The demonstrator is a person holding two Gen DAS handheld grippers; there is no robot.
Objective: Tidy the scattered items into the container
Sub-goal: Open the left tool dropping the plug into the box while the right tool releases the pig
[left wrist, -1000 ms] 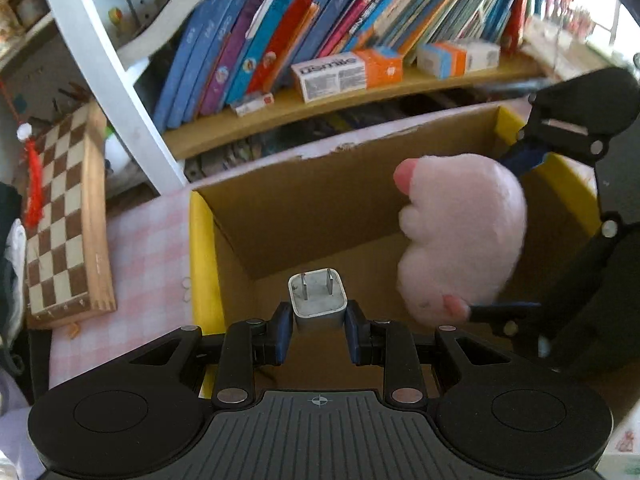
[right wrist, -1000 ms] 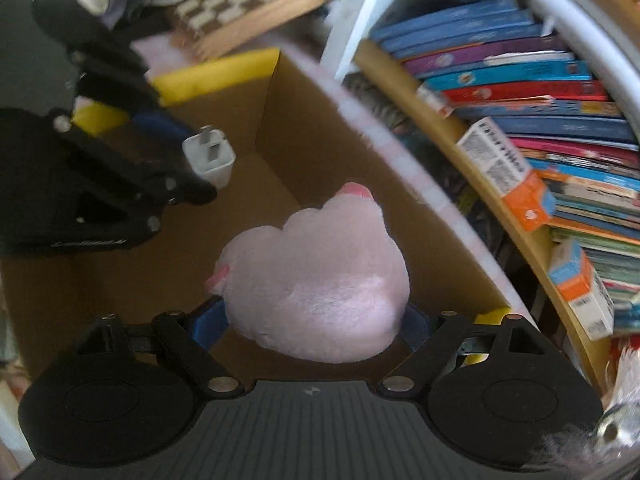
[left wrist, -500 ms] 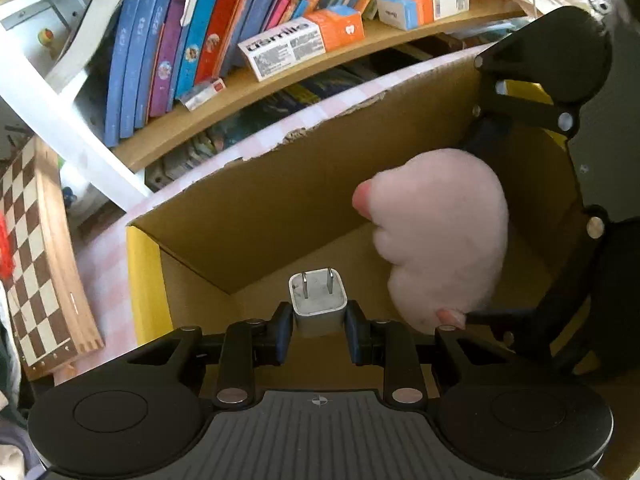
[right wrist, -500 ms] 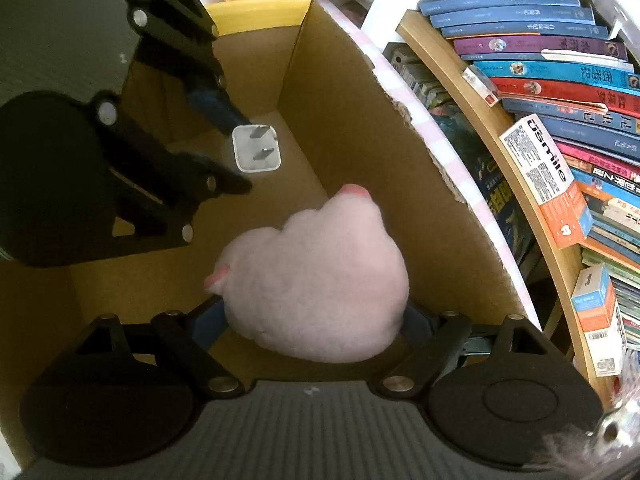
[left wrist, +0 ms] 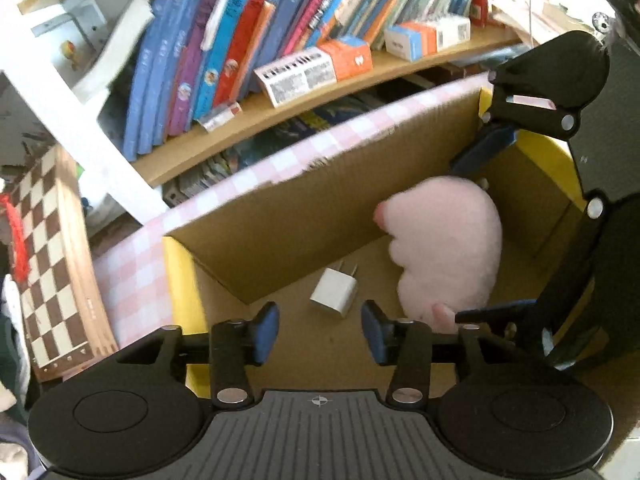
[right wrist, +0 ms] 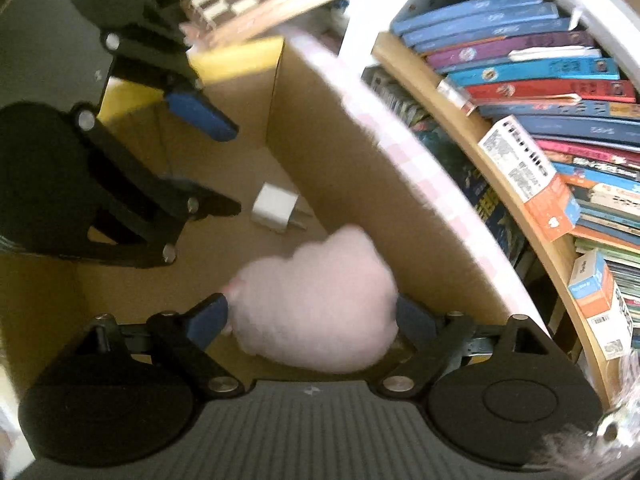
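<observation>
Where bookshelf (left wrist: pixel 280 136) stands, cardboard box (left wrist: pixel 312 208), chessboard (left wrist: pixel 48 256)

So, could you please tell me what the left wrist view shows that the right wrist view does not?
Only the left wrist view shows the left gripper head-on: its jaws have just been opening, both clear of the small white plug-in charger, which lies on the floor of the brown cardboard box.

Only the right wrist view shows the right gripper head-on, with the fluffy pink plush toy between its wide-set pads; whether they press on it is unclear.

Both views show charger, toy, box, the folded chessboard and bookshelf.
</observation>
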